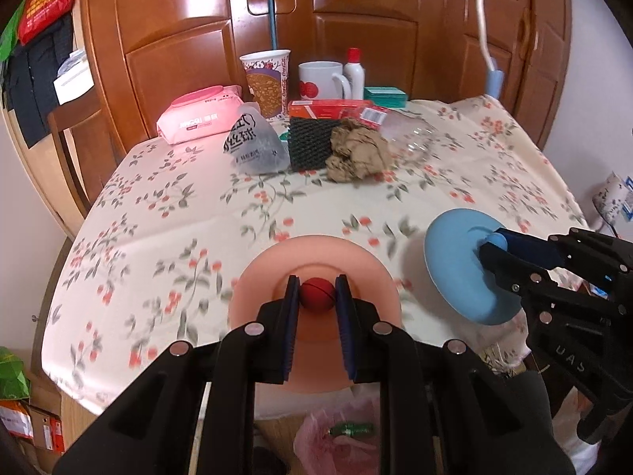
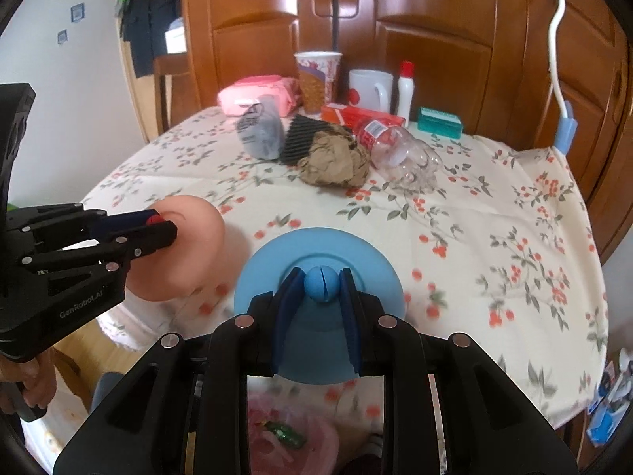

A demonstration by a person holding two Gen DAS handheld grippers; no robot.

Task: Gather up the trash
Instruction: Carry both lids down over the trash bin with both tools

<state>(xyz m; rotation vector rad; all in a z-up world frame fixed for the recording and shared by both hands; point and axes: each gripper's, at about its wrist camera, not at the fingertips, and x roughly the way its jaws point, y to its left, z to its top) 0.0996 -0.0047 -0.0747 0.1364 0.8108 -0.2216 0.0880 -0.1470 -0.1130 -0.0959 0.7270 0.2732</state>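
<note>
Clamping a pink disc's red ball knob (image 1: 317, 294), left hand-held gripper (image 1: 317, 297), right hand-held gripper (image 2: 321, 285) marked "UAS" pinching a blue disc's knob (image 2: 321, 284), "GenRobot.AI" legible only in right view, floral-clothed table (image 1: 190, 213).

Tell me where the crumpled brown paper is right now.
The crumpled brown paper lies at the table's far middle in both views, between the black ridged pad and the clear plastic bottle.

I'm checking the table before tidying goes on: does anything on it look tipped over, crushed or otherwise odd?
Yes. A clear plastic bottle with a red label lies on its side on the floral tablecloth, apparently empty. Touching it sits a crumpled ball of brown paper. The cups behind stand upright.
</note>
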